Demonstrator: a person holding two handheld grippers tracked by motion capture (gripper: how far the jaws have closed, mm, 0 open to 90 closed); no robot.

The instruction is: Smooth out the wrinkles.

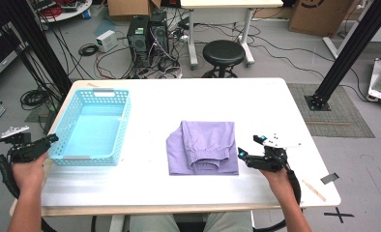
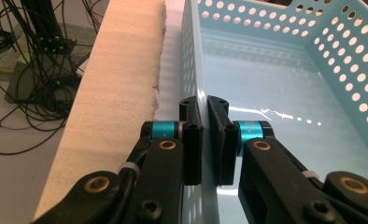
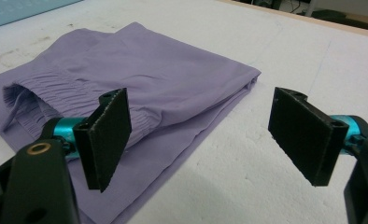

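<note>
A light blue perforated basket (image 1: 96, 93) stands on the left part of the white table (image 1: 275, 106). My left gripper (image 1: 53, 139) is at the basket's near left corner. In the left gripper view my left gripper (image 2: 204, 105) is shut on the basket's side wall (image 2: 194, 56), one jaw outside and one inside. The basket holds nothing. A folded lilac garment (image 1: 203, 147) with an elastic waistband lies at the table's middle. My right gripper (image 1: 250, 146) hovers just right of it. In the right gripper view my right gripper (image 3: 205, 135) stands wide open, with the garment's edge (image 3: 149, 74) below its left pad.
The table's left edge (image 2: 112, 93) runs close beside the basket. Behind the table are a black stool (image 1: 223, 52), computer towers (image 1: 147, 38) and loose cables on the floor. Black frame posts (image 1: 353, 43) stand at both sides.
</note>
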